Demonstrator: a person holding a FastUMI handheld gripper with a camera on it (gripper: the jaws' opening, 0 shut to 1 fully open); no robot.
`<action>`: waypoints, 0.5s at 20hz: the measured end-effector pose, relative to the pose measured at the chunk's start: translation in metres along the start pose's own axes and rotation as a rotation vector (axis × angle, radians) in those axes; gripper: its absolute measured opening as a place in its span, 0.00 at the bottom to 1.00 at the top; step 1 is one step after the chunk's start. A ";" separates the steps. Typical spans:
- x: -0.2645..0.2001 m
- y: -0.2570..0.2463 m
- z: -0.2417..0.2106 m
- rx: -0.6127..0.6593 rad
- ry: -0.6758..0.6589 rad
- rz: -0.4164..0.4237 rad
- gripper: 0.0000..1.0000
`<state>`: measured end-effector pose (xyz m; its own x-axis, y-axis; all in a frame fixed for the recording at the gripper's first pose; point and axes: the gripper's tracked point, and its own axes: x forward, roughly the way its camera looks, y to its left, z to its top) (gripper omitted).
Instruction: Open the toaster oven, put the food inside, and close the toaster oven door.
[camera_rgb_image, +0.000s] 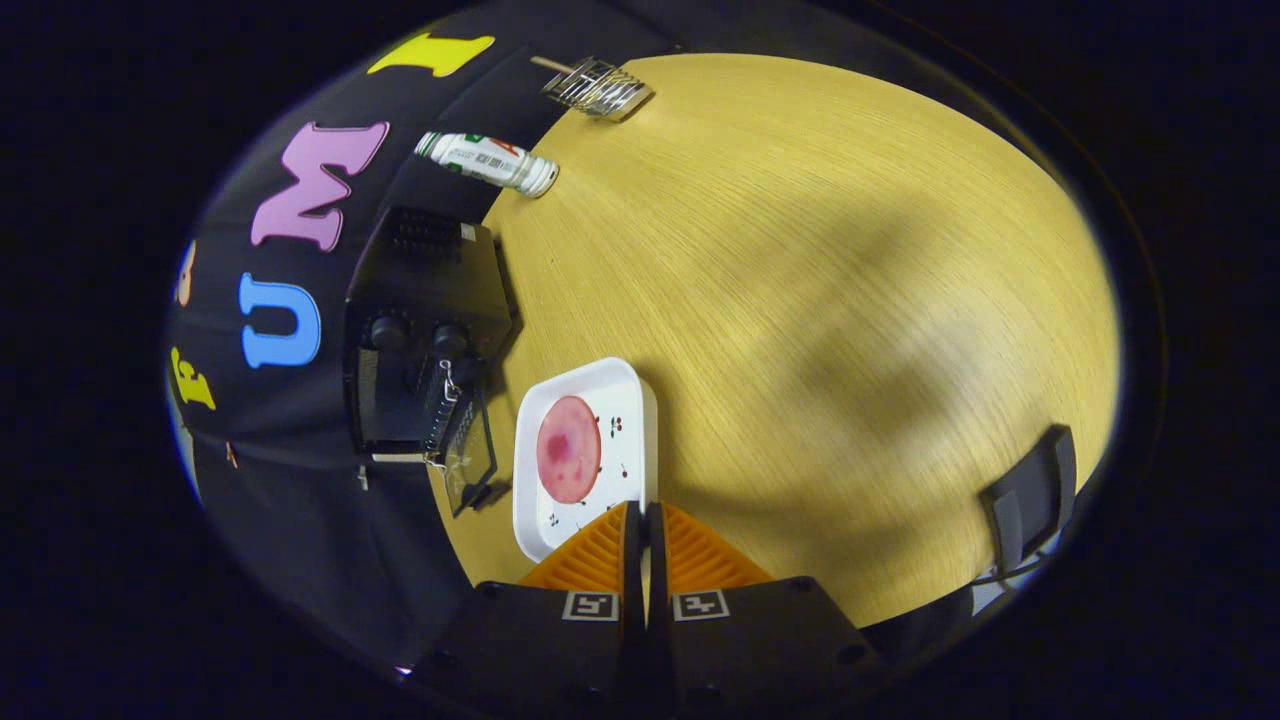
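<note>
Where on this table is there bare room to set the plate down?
Bare wood spreads wide from the white plate toward the black stand. It is crowded by the toaster oven, bottle and rack. Hand-held gripper fingers clamp the plate's rim.

Setting: a staged recording booth, not a real kitchen. My table (800, 280) is bare pale wood, backed by a black cloth wall (300, 470) at 9 o'clock. Kitchen props sit along that edge: toaster oven (425, 340), bottle (488, 160) at 11, wire rack (598, 88) at 12.
</note>
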<state>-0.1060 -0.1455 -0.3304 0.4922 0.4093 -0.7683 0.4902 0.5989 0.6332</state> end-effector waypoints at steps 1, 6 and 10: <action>-0.007 0.002 -0.002 0.023 -0.019 0.010 0.05; -0.031 0.024 -0.026 0.099 -0.105 0.070 0.05; -0.041 0.060 -0.054 0.107 -0.132 0.117 0.05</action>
<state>-0.1355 -0.0897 -0.2660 0.6366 0.3735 -0.6747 0.4949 0.4731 0.7289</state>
